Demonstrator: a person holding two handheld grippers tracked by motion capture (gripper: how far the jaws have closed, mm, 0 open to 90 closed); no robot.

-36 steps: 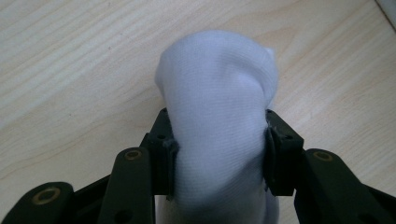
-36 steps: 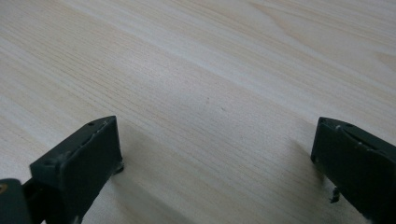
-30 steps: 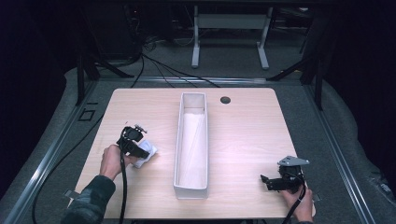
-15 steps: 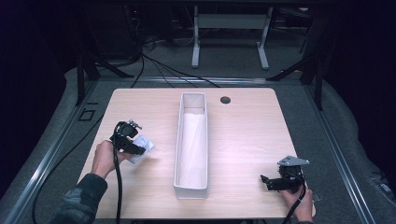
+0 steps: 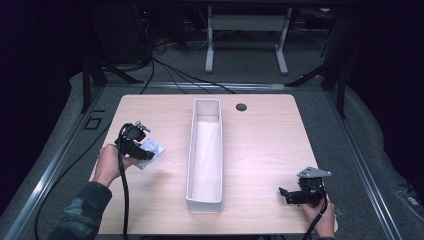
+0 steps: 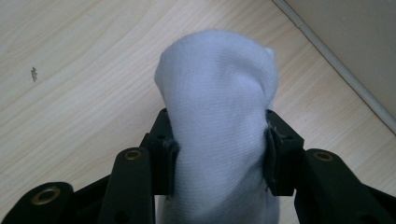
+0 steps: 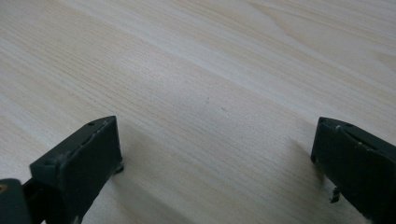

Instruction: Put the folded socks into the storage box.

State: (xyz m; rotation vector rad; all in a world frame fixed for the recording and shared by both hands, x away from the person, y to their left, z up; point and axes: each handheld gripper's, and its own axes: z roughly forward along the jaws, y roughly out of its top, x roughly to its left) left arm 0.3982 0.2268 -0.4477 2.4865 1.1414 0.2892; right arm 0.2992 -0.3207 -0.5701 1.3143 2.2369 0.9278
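Your left gripper (image 5: 141,150), at about 9 o'clock on the table (image 5: 260,135), is clamped on a soft white knitted sock (image 6: 219,126), and since a second ago it has drawn the bundle toward 10 o'clock, farther from the tray (image 5: 205,155); judged from this, the sock is secured and in carriage, with the drop into the tray not yet made. The sock bulges rounded and ribbed between the matte black jaws over pale wood-grain laminate, while the tray is a long, narrow, white, rigid-walled box lying from 12 to 6 o'clock. Your right gripper (image 7: 215,154) rests at 5 o'clock with jaws spread wide, gripping nothing.
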